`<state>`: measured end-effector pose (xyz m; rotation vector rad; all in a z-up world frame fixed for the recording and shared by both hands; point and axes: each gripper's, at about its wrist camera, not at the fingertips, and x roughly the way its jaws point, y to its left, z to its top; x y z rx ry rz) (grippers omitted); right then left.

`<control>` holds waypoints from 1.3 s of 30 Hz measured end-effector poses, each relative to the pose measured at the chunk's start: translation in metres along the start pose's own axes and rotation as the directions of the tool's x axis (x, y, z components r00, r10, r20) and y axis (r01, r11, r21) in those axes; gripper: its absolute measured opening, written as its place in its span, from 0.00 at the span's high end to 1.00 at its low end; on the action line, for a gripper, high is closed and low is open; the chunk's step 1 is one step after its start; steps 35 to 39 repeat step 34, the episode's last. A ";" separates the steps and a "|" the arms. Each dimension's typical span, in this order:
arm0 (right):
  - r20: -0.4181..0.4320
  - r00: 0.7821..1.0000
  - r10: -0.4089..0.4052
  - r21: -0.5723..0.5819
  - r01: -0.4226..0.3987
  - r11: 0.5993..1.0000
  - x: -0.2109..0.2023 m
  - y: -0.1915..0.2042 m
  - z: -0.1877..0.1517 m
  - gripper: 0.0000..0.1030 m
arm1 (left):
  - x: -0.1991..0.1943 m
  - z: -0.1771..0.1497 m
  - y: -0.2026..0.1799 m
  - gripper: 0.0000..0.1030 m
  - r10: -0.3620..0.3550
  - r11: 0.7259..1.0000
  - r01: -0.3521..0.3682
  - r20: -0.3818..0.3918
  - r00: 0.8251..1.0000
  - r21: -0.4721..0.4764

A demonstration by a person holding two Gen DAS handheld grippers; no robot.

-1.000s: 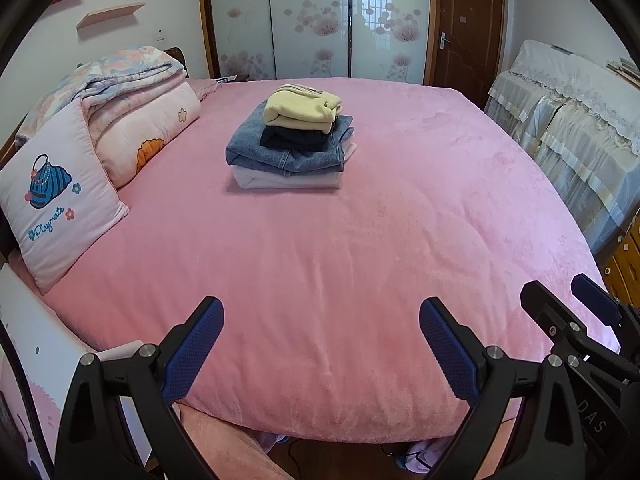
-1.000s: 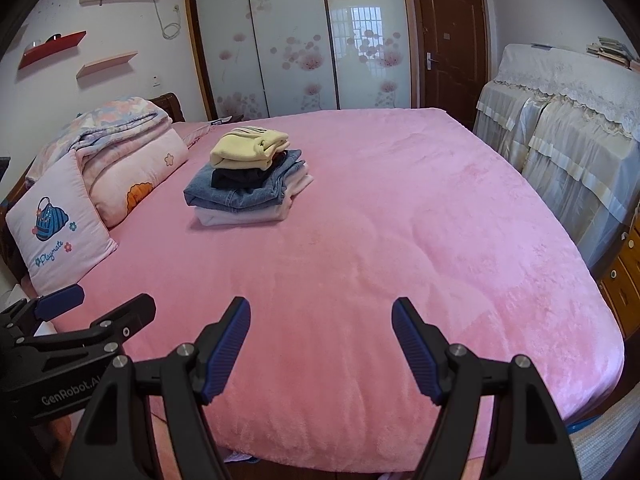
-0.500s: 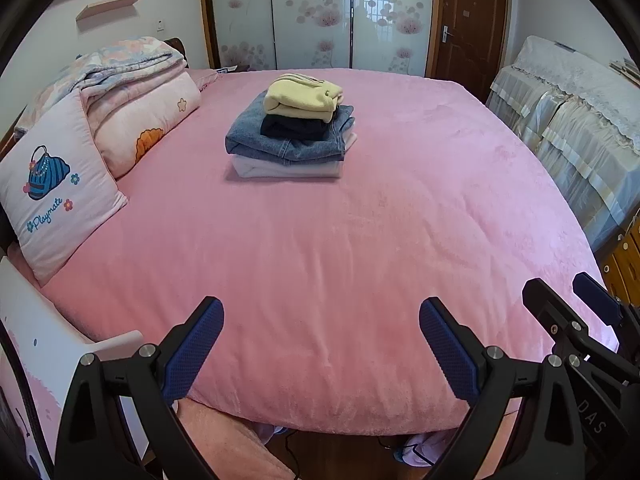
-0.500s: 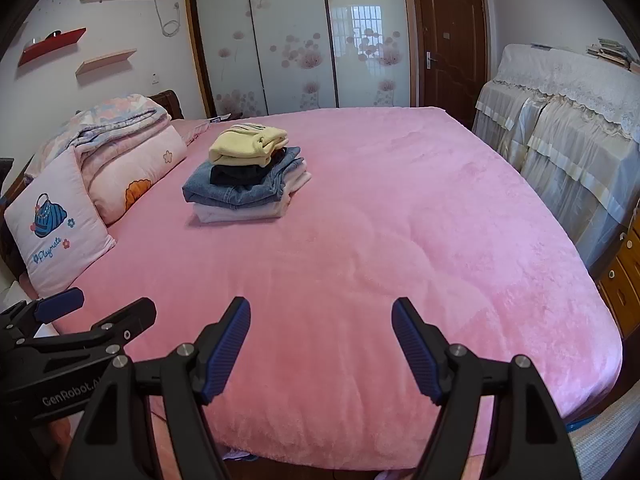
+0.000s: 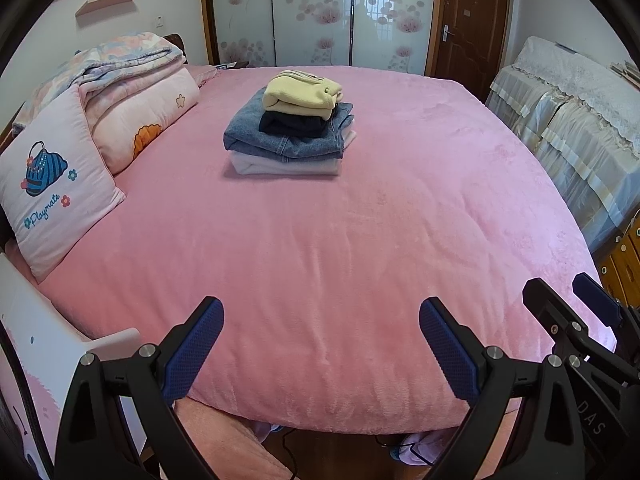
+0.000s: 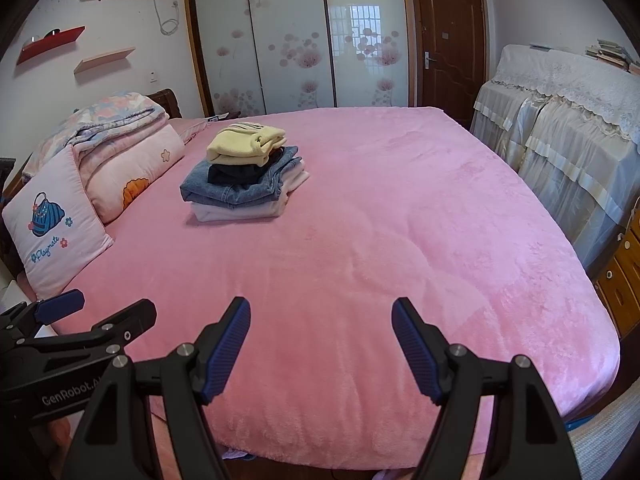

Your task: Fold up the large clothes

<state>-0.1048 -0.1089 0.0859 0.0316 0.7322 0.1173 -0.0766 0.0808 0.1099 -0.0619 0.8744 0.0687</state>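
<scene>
Folded clothes stack [image 5: 290,124] well beyond hand-held grippers [image 5: 320,344]

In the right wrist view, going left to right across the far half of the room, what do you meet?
Playmate pillow → folded quilt → stack of folded clothes → brown door → lace-covered furniture.

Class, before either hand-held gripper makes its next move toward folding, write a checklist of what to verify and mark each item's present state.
1. Left hand-held gripper open and holding nothing: ok.
2. Right hand-held gripper open and holding nothing: ok.
3. Folded clothes stack tidy, yellow garment on top: ok.
4. Pink bedspread flat in front of the hand-held grippers: ok.
5. Unfolded large garment within view on the bed: not ok, none seen.
6. Cloth under the bed edge, what it is: cannot tell.
</scene>
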 end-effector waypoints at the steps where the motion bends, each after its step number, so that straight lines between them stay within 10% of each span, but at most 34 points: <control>1: 0.001 1.000 0.000 0.000 0.000 1.000 0.000 0.000 0.000 0.28 | 0.000 0.000 0.000 0.05 0.000 1.000 0.000 0.000 1.000 -0.001; 39: -0.004 1.000 0.000 0.002 0.000 1.000 -0.001 -0.001 0.001 0.28 | 0.005 0.000 -0.004 0.06 -0.003 1.000 0.003 -0.010 1.000 0.004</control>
